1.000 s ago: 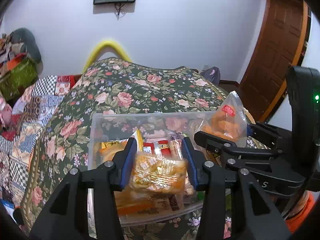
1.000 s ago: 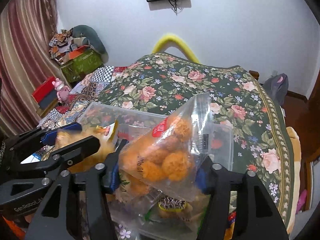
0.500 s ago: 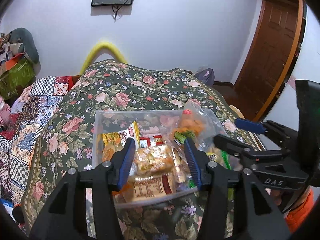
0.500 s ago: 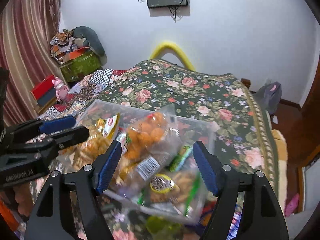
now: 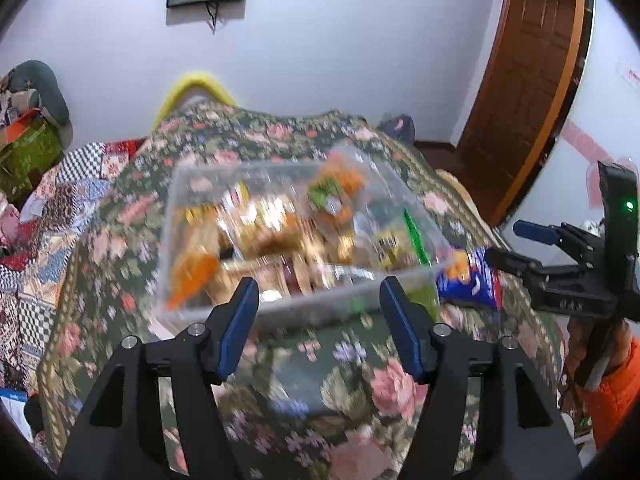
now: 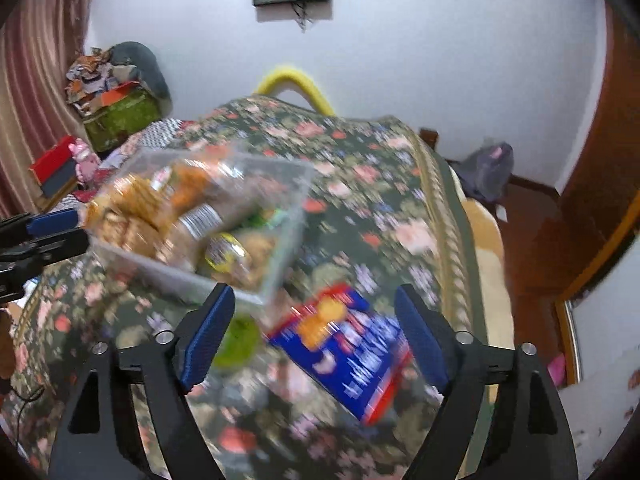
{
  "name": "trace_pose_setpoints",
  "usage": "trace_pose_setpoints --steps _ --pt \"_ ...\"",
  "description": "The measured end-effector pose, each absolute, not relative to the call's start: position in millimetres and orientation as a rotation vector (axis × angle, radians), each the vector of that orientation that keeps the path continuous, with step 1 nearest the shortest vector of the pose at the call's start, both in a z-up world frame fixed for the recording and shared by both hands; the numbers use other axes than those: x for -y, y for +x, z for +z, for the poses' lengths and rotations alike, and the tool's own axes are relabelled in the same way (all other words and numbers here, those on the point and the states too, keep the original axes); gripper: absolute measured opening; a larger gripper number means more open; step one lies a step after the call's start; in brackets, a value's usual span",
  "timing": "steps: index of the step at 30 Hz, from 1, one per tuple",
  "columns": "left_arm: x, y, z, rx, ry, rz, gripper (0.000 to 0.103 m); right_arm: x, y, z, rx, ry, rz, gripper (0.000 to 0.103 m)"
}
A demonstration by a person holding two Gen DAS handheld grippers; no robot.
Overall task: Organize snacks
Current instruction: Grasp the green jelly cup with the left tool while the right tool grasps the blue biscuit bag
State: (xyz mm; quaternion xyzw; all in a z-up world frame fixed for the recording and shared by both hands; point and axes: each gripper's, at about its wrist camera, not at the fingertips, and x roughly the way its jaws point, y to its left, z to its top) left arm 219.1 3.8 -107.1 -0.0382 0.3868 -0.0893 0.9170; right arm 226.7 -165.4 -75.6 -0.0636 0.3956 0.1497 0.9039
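On the floral bedspread (image 5: 352, 360), the clear box (image 5: 280, 304) already brims with snacks; near its right corner a blue packet (image 6: 352, 348) and something green (image 6: 236, 340) remain outside. Left gripper (image 5: 318, 320) and right gripper (image 6: 312, 336) have just been opening, empty.

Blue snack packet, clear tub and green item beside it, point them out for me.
Blue packet (image 6: 344, 348), right wrist view, middle of its printed face.
Clear tub (image 5: 304, 302), left wrist view, its near wall.
Green item (image 6: 238, 338), right wrist view, its blurred top.

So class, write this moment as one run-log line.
left gripper: open, empty | right gripper: open, empty | clear bin: full of snacks | blue snack pack: outside bin, on bedspread
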Motion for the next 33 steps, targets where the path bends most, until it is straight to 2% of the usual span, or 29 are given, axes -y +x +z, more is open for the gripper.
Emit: trace_pose_setpoints --steps 10,17,26,33 --pt "18 218 -146 -0.903 -0.086 -0.209 0.064 181 255 -113 -0.94 -0.1 0.353 0.087" --pt "29 221 -161 -0.935 -0.063 -0.217 0.064 167 274 -132 -0.954 -0.198 0.371 0.103" --pt "46 226 -171 -0.962 -0.061 -0.244 0.064 163 255 -144 -0.965 -0.283 0.429 0.103" --pt "64 230 -165 -0.95 -0.062 -0.286 0.064 178 244 -153 -1.048 -0.175 0.453 0.103"
